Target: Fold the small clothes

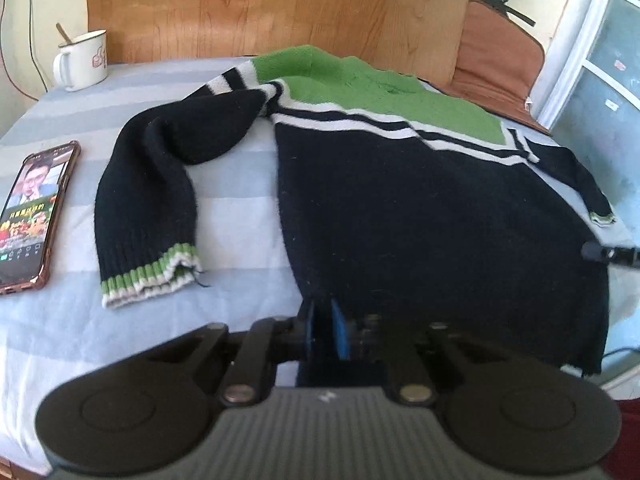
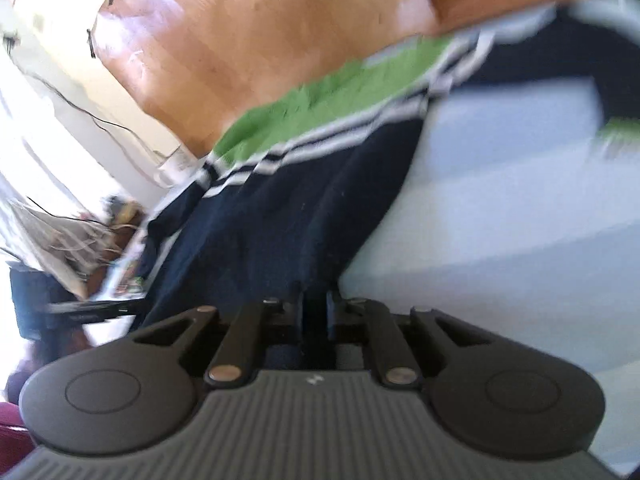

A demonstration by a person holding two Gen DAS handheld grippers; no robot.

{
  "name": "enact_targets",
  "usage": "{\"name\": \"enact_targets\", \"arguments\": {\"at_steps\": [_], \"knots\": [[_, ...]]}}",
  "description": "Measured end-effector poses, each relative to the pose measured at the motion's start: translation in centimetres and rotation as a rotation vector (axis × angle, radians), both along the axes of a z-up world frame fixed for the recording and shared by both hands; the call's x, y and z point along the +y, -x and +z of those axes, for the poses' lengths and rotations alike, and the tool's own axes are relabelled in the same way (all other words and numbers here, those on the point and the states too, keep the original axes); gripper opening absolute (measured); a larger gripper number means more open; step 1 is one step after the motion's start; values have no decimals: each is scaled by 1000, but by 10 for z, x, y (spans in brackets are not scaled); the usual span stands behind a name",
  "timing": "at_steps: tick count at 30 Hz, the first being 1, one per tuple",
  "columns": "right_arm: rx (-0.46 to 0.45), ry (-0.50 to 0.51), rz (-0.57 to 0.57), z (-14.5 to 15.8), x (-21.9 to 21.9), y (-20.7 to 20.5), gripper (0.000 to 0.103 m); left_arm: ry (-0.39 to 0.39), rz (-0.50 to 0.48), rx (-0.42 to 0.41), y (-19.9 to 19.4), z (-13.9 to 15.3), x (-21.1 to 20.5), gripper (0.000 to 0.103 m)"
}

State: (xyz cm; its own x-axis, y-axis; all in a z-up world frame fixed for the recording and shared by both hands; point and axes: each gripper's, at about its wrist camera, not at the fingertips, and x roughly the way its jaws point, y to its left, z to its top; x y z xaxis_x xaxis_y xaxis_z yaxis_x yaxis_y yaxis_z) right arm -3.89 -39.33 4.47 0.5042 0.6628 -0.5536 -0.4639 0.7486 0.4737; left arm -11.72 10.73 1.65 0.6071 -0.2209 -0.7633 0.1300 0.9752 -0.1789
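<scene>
A small knit sweater (image 1: 400,208), navy with a green yoke and white stripes, lies flat on a blue striped sheet (image 1: 240,216). Its left sleeve (image 1: 148,200) bends down to a green-and-white cuff (image 1: 148,276). The other sleeve (image 1: 580,184) lies along the right edge. My left gripper (image 1: 323,326) is shut on the sweater's near hem, with dark fabric between its blue pads. The right wrist view is blurred and tilted. There, the right gripper (image 2: 314,314) is shut on the dark hem of the sweater (image 2: 280,220). A black tip (image 1: 608,254) at the right edge looks like that gripper.
A phone (image 1: 32,208) with a lit screen lies at the left of the sheet. A white enamel mug (image 1: 82,60) with a spoon stands at the back left. Behind the sweater stand a wooden board (image 1: 280,8) and a brown cushion (image 1: 496,56). Cables (image 2: 80,240) hang beyond the right edge.
</scene>
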Motion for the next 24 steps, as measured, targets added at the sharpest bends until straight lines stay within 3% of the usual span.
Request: {"name": "enact_targets", "arguments": {"at_steps": [3,6,8,11,12,15,17,19,21,24], "knots": [[-88,123,-33,24,-5,13,12,11,-89,-15,11,7,-10,10],[-77,241,0,12,5,16,15,-46,-137,1,21,3,-17,10],[-4,265,9,-7,5,12,26,-94,-123,26,19,-8,-16,12],[-6,226,-15,-8,-6,12,41,-72,-106,31,18,0,-4,19],[-30,208,-43,-1,-13,10,41,-84,-102,4,19,7,1,25],[-115,193,-98,27,-21,2,41,-165,-66,-80,12,32,8,28],[-179,219,-103,47,-19,-8,41,-218,-36,-149,-2,51,14,39],[-246,237,-79,63,-7,-32,45,-288,-6,-219,-27,66,15,64],[-299,241,-50,74,2,-65,61,-361,8,-262,-67,75,11,69],[-331,234,-19,74,31,-130,82,-415,14,-264,-137,71,8,95]]}}
